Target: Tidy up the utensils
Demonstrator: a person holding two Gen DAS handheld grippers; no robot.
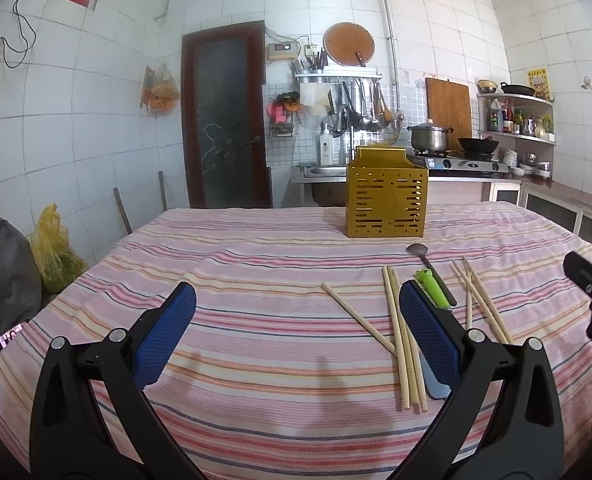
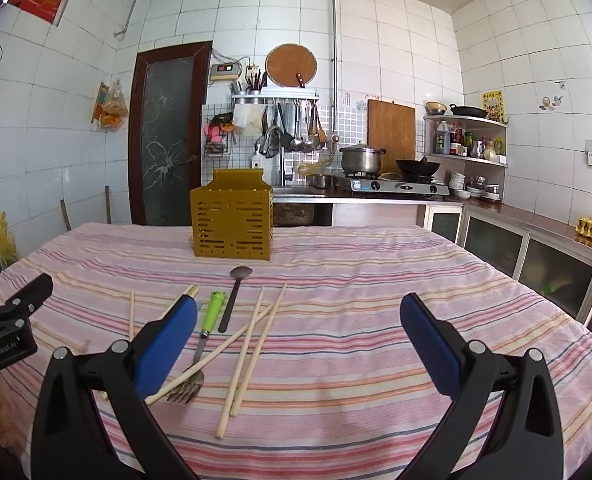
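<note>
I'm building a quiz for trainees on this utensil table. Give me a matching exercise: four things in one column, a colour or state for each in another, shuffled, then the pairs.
Things:
1. slotted plastic utensil holder
2. fork handle
3. long-handled metal spoon
4. pale wooden chopsticks

States:
A. bright green
B. lying crossed over one another
C. mustard yellow, standing upright
D. dark, bowl pointing toward the holder

Pairs: 1-C, 2-A, 3-D, 4-B

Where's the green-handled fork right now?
The green-handled fork lies flat on the striped tablecloth, left of centre in the right wrist view, beside the dark spoon, tines toward the camera under a crossing chopstick.
</note>
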